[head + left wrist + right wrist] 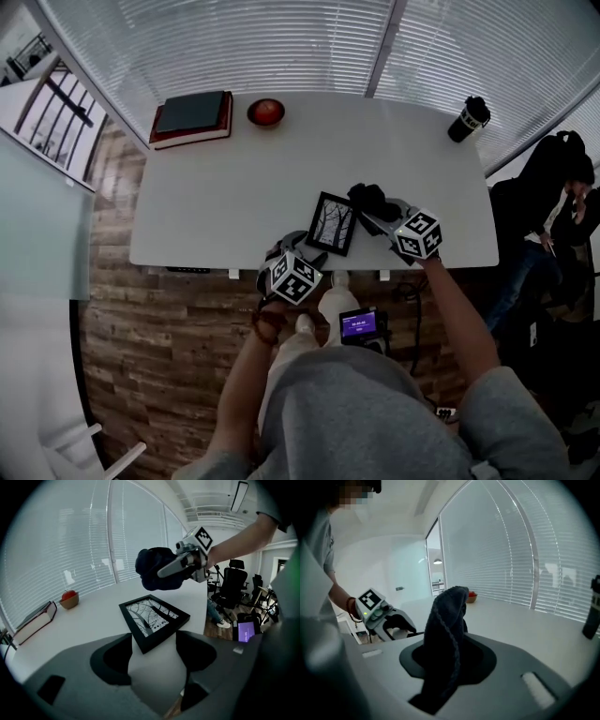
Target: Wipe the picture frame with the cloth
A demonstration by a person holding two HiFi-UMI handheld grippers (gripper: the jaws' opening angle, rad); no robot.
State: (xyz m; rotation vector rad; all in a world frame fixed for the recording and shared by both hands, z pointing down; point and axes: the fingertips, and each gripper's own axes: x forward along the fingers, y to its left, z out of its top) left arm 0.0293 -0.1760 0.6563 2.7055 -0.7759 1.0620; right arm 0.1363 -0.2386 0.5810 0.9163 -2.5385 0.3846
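The picture frame (331, 223) lies on the white worktop (225, 206), low and a little right of centre in the head view, close to the worktop's near edge. It has a black border and shows a black-and-white image of bare branches.

The left hand-held gripper (314, 255) sits at the frame's lower left corner. In the left gripper view its jaws stand wide apart and that corner pokes in between their tips. The frame's two edges meet the tips there, but I cannot tell whether the pads squeeze it or only sit against it.

The right hand-held gripper (377, 214) is just beyond the frame's upper right corner in the head view. Its jaws are closed on the dark cloth (367, 197). In the right gripper view the cloth rises out from between them in a thick upright fold. The left gripper view shows the bunched cloth in the air above the far end of the frame, clear of the glass.

At the far edge of the worktop, upper left in the head view, lies a dark book (192, 117), with a small bowl (266, 112) holding a red fruit just to its right. A dark tumbler (469, 119) stands at the upper right corner, well apart from them. White blinds (281, 42) run behind the worktop.
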